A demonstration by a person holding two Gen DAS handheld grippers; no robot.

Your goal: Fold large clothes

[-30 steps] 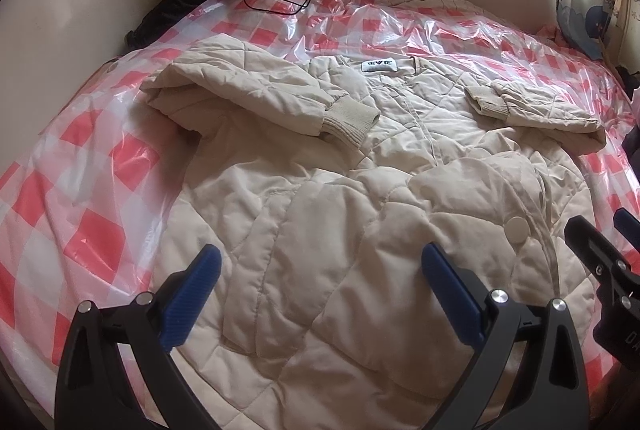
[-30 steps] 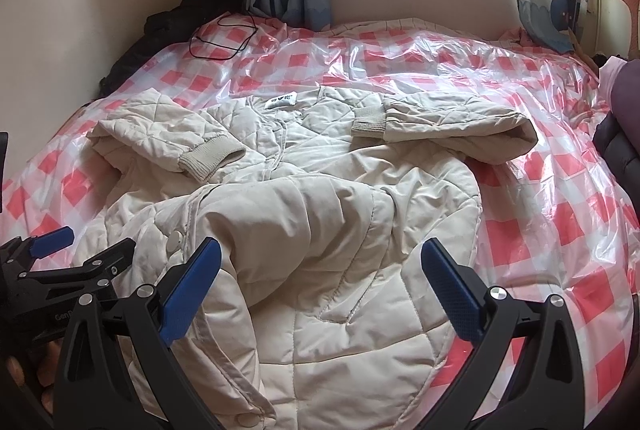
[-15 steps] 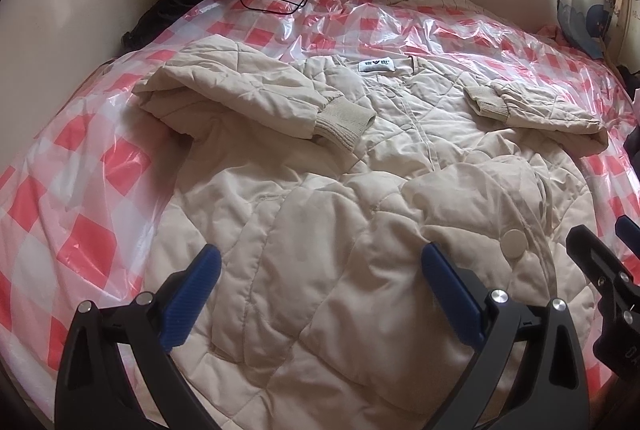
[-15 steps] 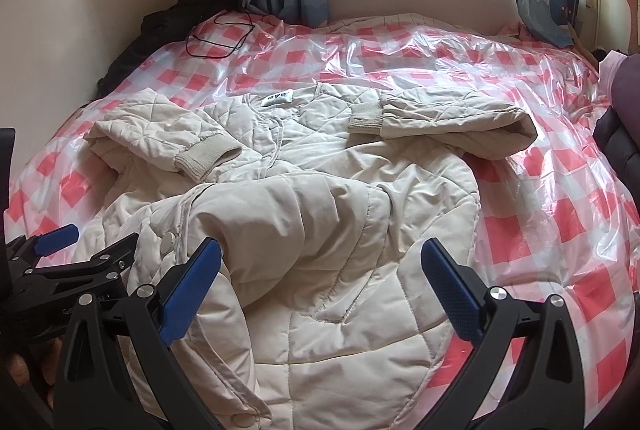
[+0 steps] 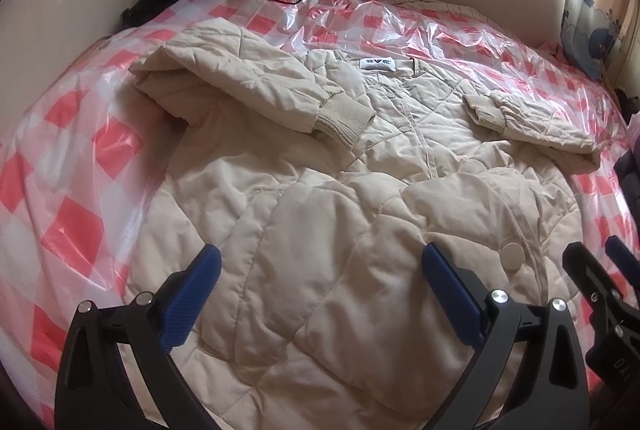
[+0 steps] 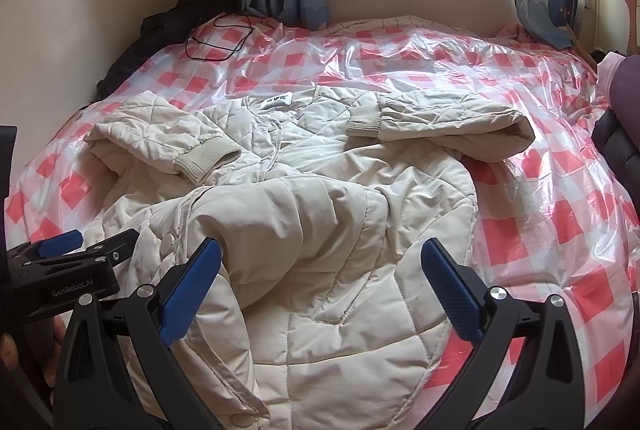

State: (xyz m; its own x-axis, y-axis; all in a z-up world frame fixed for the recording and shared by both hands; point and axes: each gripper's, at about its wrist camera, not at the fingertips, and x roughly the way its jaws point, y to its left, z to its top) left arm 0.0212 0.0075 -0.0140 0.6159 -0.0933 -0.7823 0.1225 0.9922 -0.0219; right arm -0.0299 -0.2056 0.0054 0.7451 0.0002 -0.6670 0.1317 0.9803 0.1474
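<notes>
The cream quilted jacket (image 5: 328, 214) lies face-up across the bed (image 6: 532, 230), both sleeves folded inward. Each hand-held gripper, left (image 5: 320, 294) and right (image 6: 320, 286), hovers spread apart over the near hem. Best pinch both hem corners evenly, then lift toward the collar.

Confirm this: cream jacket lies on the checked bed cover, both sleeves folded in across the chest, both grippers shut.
Not quite. Both grippers are open: the left gripper and right gripper each show jaws spread wide in their own wrist views. The jacket, sleeves and cover are as stated.
</notes>
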